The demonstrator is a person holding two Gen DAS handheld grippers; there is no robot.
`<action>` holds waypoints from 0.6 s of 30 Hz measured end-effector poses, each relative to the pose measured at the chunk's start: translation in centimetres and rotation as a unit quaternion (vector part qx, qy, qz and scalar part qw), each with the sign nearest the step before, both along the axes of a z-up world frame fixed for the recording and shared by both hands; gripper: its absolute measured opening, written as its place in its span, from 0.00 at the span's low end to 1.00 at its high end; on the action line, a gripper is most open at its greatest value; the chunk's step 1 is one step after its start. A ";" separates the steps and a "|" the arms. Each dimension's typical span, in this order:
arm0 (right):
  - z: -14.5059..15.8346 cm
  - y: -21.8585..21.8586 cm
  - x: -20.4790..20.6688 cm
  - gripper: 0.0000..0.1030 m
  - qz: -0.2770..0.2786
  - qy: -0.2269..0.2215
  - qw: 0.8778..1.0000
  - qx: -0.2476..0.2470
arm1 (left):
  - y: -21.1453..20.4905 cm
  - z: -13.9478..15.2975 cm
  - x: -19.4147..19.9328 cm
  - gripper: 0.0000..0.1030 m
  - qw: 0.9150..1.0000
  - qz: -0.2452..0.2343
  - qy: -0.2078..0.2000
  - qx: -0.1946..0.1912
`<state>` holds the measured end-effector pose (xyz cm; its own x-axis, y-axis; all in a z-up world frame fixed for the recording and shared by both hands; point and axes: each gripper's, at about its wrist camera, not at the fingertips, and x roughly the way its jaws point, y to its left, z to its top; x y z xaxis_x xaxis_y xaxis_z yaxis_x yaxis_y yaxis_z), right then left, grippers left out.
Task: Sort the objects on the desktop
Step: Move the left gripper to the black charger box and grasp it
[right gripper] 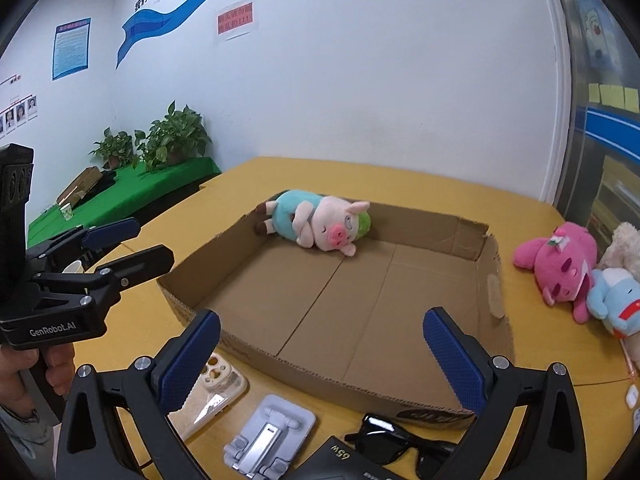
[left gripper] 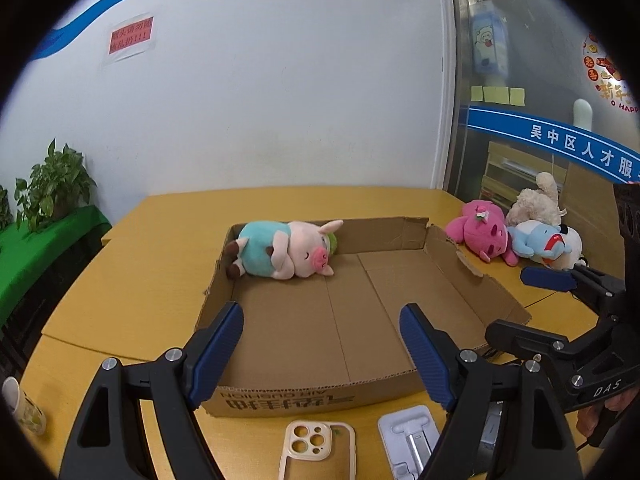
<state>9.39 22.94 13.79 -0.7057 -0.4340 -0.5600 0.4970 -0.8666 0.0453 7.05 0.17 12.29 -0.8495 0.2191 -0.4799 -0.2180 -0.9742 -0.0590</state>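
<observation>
Left gripper (left gripper: 321, 356): blue-padded fingers spread wide apart, holding nothing; it hovers above the near wall of the box.
Right gripper (right gripper: 321, 360): blue-padded fingers likewise spread apart and empty, over the near right part of the box.
Container: shallow brown corrugated cardboard box (left gripper: 312, 394) with low, torn walls, standing mid-table on the yellow wooden table (left gripper: 132, 280).
Item in box: one pink plush pig in a teal shirt (left gripper: 282, 253), lying on its side against the far wall at the far left corner.
Items outside, right of box: one magenta plush toy (right gripper: 560, 270), one light blue plush toy (right gripper: 616, 300) touching it, one cream plush toy (left gripper: 536, 204) behind them; three in all.
Items outside, near edge: one cream phone case (left gripper: 318, 450), one grey folding phone stand (right gripper: 270, 438), one pair of black sunglasses (right gripper: 396, 446), one black box marked 65W (right gripper: 344, 464), partly cut off.
Handling, plush: judged light, soft and compressible; not fragile. Grip across the torso, where the filling is thickest; limbs and ears would likely slip or stretch.
Handling, phone case: judged thin and flexible; grip one long edge.
Handling, sunglasses: judged fragile, smooth; grip the bridge or a temple, not the lenses.
Progress: judged early; one plush is boxed, three remain outside.
</observation>
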 end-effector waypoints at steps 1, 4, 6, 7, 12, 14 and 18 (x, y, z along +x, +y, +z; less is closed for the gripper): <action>-0.4 -0.1 0.0 1.00 0.002 -0.006 1.000 -0.004 | -0.1 -0.2 0.0 0.78 1.000 -0.006 -0.006 0.011; -1.6 -0.2 0.2 1.00 0.010 -0.017 1.000 -0.006 | 0.3 -1.0 -0.2 0.78 0.999 -0.024 -0.024 0.032; -2.6 -0.4 0.5 1.00 0.013 -0.018 1.000 0.012 | 1.5 -1.6 -0.2 0.78 0.998 -0.044 -0.038 0.027; -3.2 -0.2 0.7 1.00 0.017 -0.020 0.999 0.018 | 2.0 -1.9 -0.1 0.78 0.997 -0.056 -0.043 0.027; -6.0 3.9 2.6 1.00 0.041 -0.061 0.997 -0.009 | 4.9 -4.9 -0.9 0.78 0.980 -0.142 -0.123 0.068; -7.2 5.6 4.3 1.00 0.054 -0.072 0.996 -0.004 | 6.2 -6.5 -1.3 0.78 0.966 -0.178 -0.167 0.087; -10.1 6.9 6.9 1.00 0.081 -0.107 0.991 0.021 | 8.9 -8.7 -1.2 0.78 0.950 -0.227 -0.198 0.082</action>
